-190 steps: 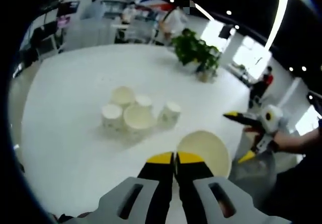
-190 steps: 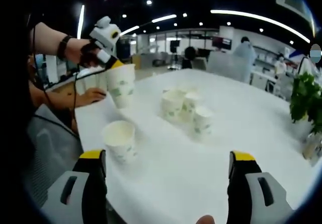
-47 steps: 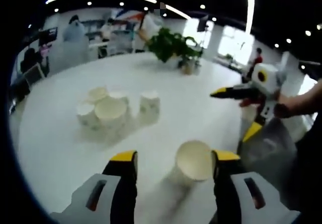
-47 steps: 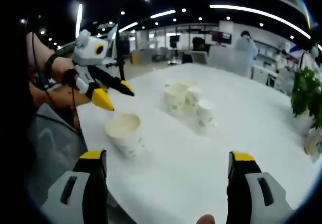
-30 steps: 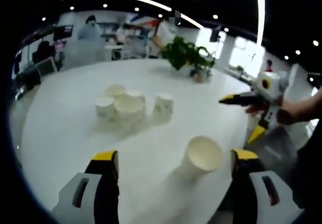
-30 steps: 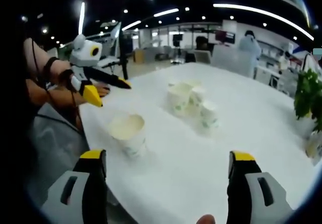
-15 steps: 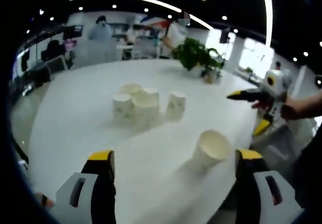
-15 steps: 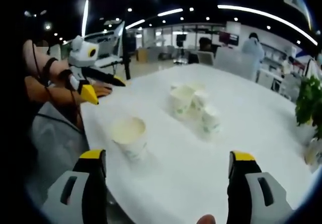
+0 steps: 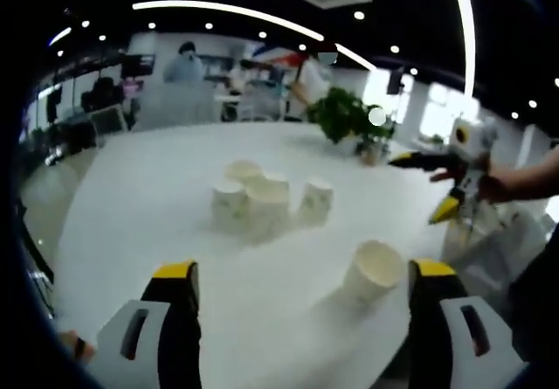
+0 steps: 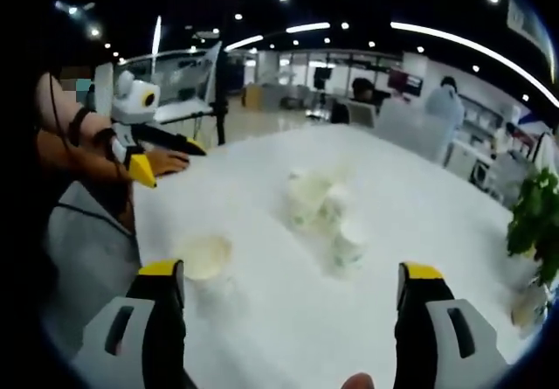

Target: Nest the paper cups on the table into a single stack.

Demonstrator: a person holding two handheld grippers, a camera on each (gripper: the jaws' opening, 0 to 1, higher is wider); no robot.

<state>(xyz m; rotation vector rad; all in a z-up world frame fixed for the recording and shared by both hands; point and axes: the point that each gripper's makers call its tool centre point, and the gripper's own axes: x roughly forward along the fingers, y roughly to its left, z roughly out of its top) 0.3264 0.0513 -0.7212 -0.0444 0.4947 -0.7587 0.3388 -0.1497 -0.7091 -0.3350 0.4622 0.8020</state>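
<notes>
White table [image 9: 131,232] carries cup cluster [image 9: 262,205], lone cup [image 9: 371,271] near edge. Left gripper [image 9: 301,275] jaws wide, empty; right gripper [image 10: 293,275] wide, empty.

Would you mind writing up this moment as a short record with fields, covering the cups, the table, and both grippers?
surface: white table
lone cup: paper cup standing apart near the table edge, mouth up
cluster: group of paper cups standing close together mid-table, not yet nested
left gripper: left gripper, jaws wide apart, holding nothing
right gripper: right gripper, jaws wide apart, holding nothing
background: potted plant at the far side of the table
</notes>
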